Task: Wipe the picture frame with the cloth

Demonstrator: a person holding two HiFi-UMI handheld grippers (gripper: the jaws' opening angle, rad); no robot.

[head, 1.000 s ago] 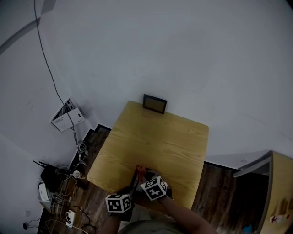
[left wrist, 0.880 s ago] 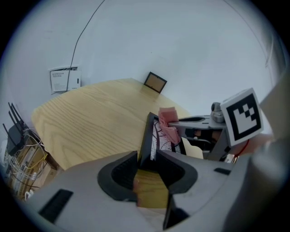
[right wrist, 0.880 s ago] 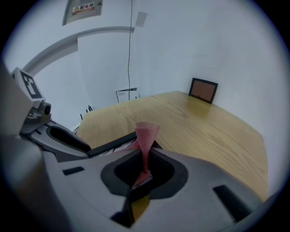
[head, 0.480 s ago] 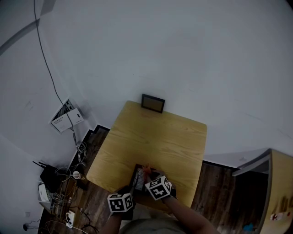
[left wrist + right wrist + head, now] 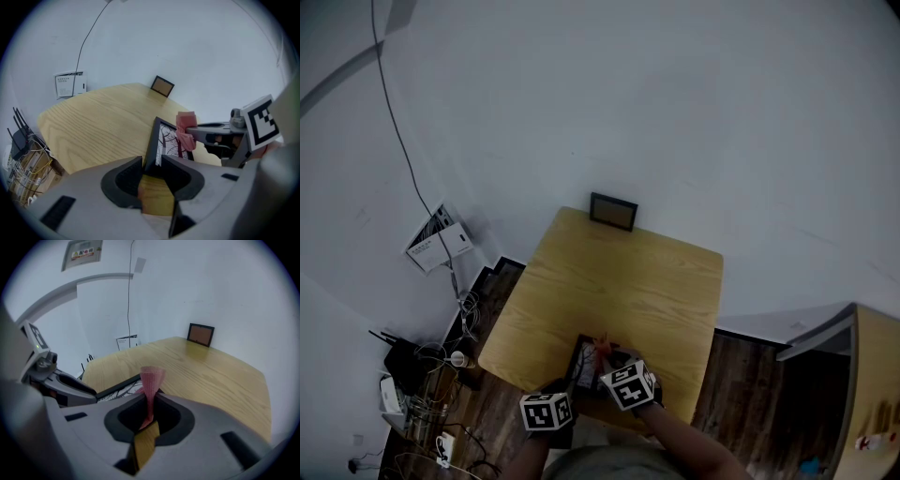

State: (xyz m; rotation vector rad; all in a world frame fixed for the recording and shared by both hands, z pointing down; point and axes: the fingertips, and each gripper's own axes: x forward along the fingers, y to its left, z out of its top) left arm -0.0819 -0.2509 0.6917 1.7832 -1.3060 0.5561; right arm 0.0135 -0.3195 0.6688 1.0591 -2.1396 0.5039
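My left gripper (image 5: 152,164) is shut on the near edge of a black picture frame (image 5: 168,139) with a tree print, holding it tilted up over the wooden table (image 5: 98,122). My right gripper (image 5: 151,404) is shut on a pink cloth (image 5: 151,378), whose bunched end stands up past its jaws. The cloth (image 5: 186,129) rests against the frame's upper right part. In the head view both grippers sit at the table's near edge, with the left gripper (image 5: 572,377) and the right gripper (image 5: 604,358) on either side of the frame (image 5: 584,359).
A second small dark frame (image 5: 614,212) leans on the wall at the table's far edge. Cables, a router and boxes (image 5: 412,375) clutter the floor to the left. A white notice (image 5: 436,237) hangs on the wall. A wooden cabinet (image 5: 872,394) stands at the right.
My right gripper has slid a little to the right with the cloth over the frame. The left gripper and the frame have kept still.
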